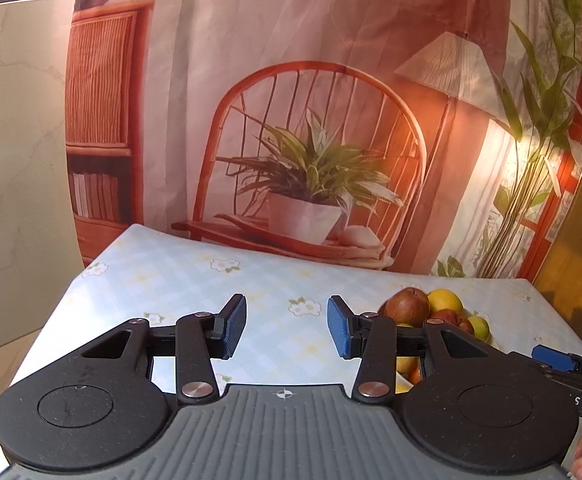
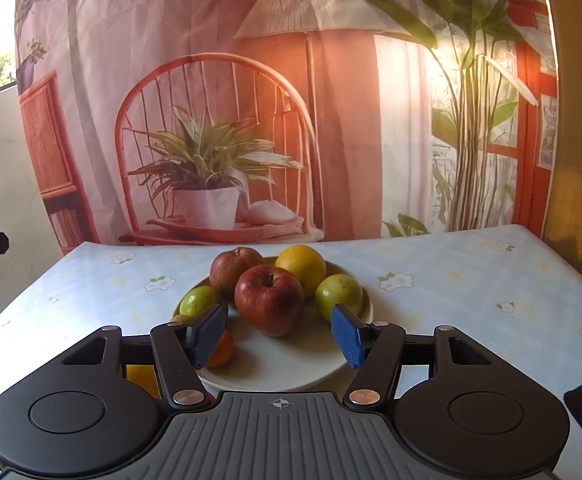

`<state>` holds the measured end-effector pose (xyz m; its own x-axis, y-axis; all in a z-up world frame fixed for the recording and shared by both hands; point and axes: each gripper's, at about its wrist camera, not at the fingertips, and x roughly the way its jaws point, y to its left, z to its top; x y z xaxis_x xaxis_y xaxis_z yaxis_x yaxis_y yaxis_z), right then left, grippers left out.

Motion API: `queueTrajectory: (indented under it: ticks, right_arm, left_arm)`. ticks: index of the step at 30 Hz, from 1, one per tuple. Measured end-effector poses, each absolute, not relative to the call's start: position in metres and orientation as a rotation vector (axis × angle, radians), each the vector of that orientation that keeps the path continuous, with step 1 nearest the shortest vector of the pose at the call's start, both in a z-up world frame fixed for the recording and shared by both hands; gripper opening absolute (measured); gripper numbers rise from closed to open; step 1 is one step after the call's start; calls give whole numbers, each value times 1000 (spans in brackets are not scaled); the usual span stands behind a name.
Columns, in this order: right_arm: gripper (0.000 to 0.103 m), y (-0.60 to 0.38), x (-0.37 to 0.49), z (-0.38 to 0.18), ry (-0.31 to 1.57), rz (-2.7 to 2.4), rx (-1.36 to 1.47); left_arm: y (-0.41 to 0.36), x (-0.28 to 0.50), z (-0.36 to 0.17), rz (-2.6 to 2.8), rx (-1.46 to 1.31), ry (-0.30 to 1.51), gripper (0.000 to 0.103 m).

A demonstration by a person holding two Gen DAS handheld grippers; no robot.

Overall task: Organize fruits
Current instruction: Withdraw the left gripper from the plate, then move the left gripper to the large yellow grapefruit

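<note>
Nothing is held yet, so this looks like the approach before the first pick. The right gripper [image 2: 278, 338] hangs low over the near rim of the plate [image 2: 275, 376], its blue pads spread wide and empty. Just beyond its left pad, at about 9 o'clock on the plate, sits a small orange [image 2: 223, 350]. Straight ahead at 12 o'clock from the gap stands the red apple [image 2: 269, 300], near but not touching the pads. Flanking it are a lime [image 2: 197, 300] at 10 o'clock and a green fruit [image 2: 339, 295] at 2 o'clock; behind are a brownish apple [image 2: 233, 270] and a yellow citrus [image 2: 301, 266]. The next move would likely be a short push forward, then closing gently on the apple's sides.

The left gripper [image 1: 287, 330], also spread and empty, hovers over bare tablecloth [image 1: 179, 280], the fruit off at its 2 o'clock.
</note>
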<state>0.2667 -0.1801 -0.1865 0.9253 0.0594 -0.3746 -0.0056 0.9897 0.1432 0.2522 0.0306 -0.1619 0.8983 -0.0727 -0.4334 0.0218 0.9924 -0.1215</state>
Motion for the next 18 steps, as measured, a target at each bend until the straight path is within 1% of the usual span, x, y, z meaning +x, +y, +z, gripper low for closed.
queueTrajectory:
  ticks: [7,18]
  right_arm:
    - [54,-175,265,-195,437,66,163]
    - [53,-166,265,-197,469,94,146]
  left_arm:
    - [20,250,-185,-64,-102,509,47]
    - [13,249,-193,-85,-116,541,47]
